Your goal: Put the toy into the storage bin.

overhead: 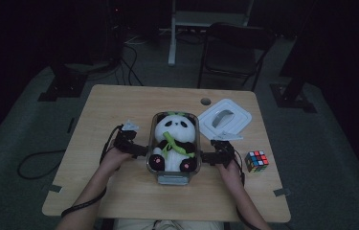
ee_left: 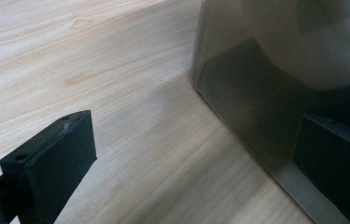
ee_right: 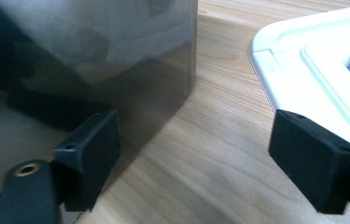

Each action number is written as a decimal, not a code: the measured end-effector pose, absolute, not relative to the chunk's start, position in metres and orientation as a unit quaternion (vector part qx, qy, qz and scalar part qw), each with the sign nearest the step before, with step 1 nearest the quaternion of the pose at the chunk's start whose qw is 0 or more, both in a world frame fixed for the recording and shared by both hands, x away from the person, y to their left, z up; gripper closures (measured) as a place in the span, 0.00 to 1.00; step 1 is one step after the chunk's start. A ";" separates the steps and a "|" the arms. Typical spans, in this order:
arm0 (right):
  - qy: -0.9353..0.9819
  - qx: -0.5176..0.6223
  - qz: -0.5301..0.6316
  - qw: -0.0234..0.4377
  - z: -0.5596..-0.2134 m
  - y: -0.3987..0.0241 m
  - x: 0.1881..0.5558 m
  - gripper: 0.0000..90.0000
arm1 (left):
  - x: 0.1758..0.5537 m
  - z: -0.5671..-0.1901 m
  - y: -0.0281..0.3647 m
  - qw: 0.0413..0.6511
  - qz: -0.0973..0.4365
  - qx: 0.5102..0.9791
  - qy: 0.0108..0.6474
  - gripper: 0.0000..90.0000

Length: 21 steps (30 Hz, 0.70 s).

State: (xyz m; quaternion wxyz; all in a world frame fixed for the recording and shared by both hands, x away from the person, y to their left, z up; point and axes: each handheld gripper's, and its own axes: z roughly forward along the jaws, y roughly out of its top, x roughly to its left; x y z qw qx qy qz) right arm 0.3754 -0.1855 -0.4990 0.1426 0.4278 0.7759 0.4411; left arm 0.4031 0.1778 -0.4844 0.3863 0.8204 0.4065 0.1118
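Though flanked by jaws, container (overhead: 173, 178) ungripped

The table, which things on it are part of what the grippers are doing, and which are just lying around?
In use: the clear container holding the panda plush, the left gripper and right gripper at its two sides, jaws open.

Lying about: the white lid, the puzzle cube.
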 end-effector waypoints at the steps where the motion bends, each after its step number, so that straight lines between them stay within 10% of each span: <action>1: 0.773 0.429 0.445 0.140 -0.497 -0.187 0.374 0.14 | 0.402 -0.485 0.179 0.387 0.111 0.820 0.407 0.01; 21: 0.740 0.404 0.525 0.121 -0.423 -0.187 0.332 0.14 | 0.350 -0.418 0.190 0.453 0.090 0.821 0.335 0.01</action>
